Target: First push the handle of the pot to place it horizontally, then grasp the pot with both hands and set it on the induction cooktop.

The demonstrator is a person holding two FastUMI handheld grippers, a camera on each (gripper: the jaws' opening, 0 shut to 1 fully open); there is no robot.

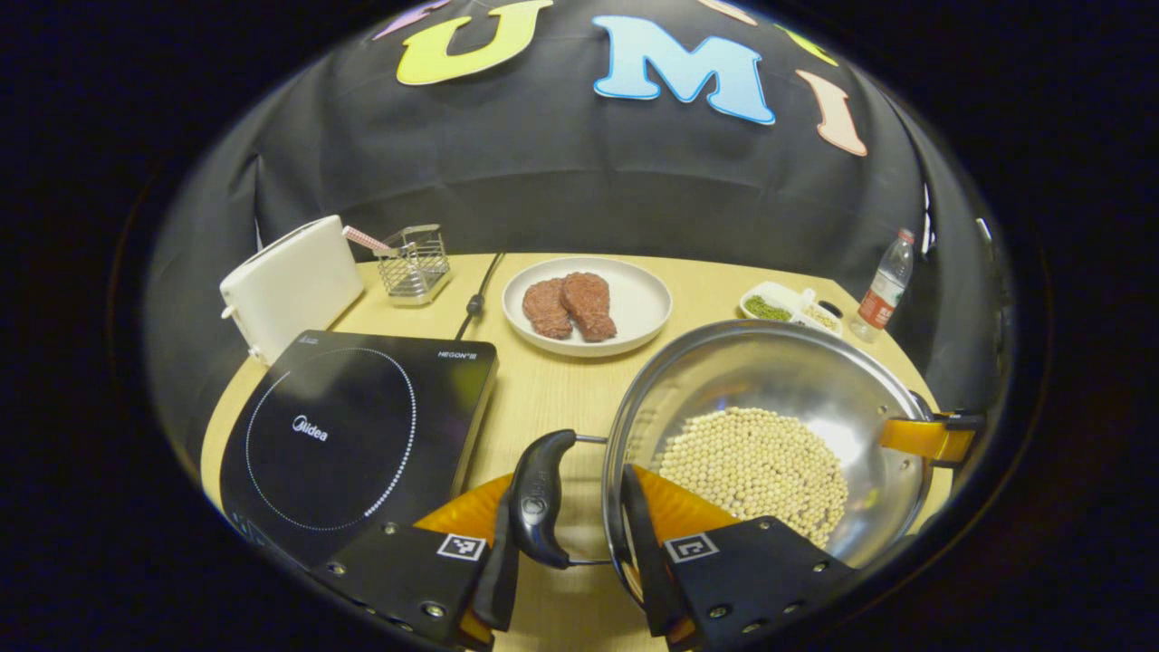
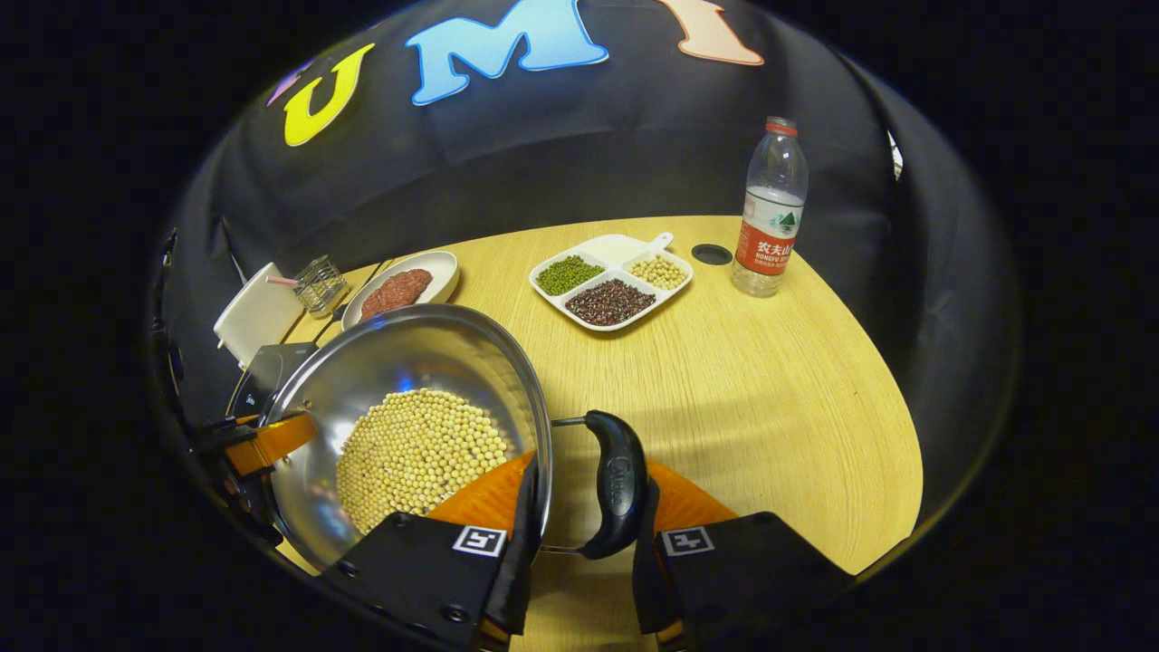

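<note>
A steel pot (image 1: 770,371) with a layer of pale soybeans (image 1: 756,466) is to the right of the black induction cooktop (image 1: 353,426); whether it rests on the table I cannot tell. My left gripper (image 1: 569,500) is shut across the pot's black left handle (image 1: 539,498) and the rim: one finger outside the handle, the other inside the pot wall. My right gripper (image 2: 589,496) clamps the opposite black handle (image 2: 617,484) and rim the same way. Each gripper appears at the pot's far side in the other view, the right gripper (image 1: 933,439) and the left gripper (image 2: 263,441). The pot (image 2: 407,362) hides part of the cooktop (image 2: 258,376).
Behind the pot are a white plate with two meat pieces (image 1: 587,303), a divided dish of beans (image 2: 611,281) and a water bottle (image 2: 770,213). A white toaster (image 1: 292,285) and a wire rack (image 1: 414,263) stand behind the cooktop; its cord (image 1: 478,299) runs back.
</note>
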